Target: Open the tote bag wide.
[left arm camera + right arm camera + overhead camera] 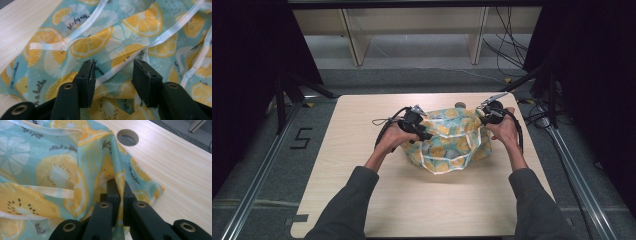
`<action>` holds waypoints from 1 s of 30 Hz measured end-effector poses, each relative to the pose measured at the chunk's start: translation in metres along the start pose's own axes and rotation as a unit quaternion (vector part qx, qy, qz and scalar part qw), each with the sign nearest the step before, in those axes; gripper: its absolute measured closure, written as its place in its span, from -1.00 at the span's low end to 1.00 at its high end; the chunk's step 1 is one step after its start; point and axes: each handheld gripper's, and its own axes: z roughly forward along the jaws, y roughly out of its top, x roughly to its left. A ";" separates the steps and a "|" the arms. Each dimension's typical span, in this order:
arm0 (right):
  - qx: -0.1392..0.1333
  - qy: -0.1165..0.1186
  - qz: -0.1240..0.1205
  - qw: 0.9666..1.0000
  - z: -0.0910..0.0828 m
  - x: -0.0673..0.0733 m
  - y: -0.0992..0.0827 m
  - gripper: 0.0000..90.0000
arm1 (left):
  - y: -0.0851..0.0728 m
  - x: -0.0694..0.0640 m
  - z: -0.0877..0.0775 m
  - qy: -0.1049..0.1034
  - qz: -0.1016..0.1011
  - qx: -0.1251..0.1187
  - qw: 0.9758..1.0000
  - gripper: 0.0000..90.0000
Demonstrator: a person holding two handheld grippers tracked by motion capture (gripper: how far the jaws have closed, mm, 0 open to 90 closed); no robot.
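Pale wooden table (362,200) fills the frame's centre, bearing a crumpled lemon-print cloth (447,142) (white-taped seams). Left gripper (424,135), at the cloth's left edge, has jaws apart over the fabric; right gripper (484,120), upper right, is clamped on a fold.

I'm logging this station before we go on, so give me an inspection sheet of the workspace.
Surface: pale wood table with a round hole.
Job's things: crumpled lemon-print cloth with white trim.
Clutter: nothing seen.
Grippers: left gripper open over the cloth, fingers apart; right gripper shut on a fold of it.
Cables: a black cable trails from the left gripper; more on the floor.
Surroundings: dark curtains, wooden shelf frame, floor rails.
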 end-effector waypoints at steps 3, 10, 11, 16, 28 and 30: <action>-0.011 0.002 -0.007 1.000 0.000 -0.002 -0.002 0.98 | 0.004 -0.002 0.007 0.029 0.013 0.015 0.999 0.59; -0.025 0.031 0.012 0.999 -0.017 0.004 -0.002 0.73 | 0.012 0.009 0.010 0.101 -0.002 -0.022 0.995 0.99; -0.033 0.032 0.010 0.999 -0.021 0.005 -0.002 0.68 | 0.013 0.013 0.010 0.108 -0.009 -0.024 0.994 0.99; -0.082 0.070 0.005 0.994 -0.054 0.008 0.003 0.51 | 0.011 0.031 0.009 0.122 -0.048 -0.038 0.991 0.99; -0.100 0.155 -0.093 0.978 -0.100 0.055 0.013 0.94 | 0.004 0.039 0.017 0.120 -0.081 -0.039 0.989 0.99; -0.071 0.166 -0.117 0.977 -0.097 0.069 0.013 1.00 | 0.005 0.038 0.016 0.118 -0.079 -0.042 0.989 0.99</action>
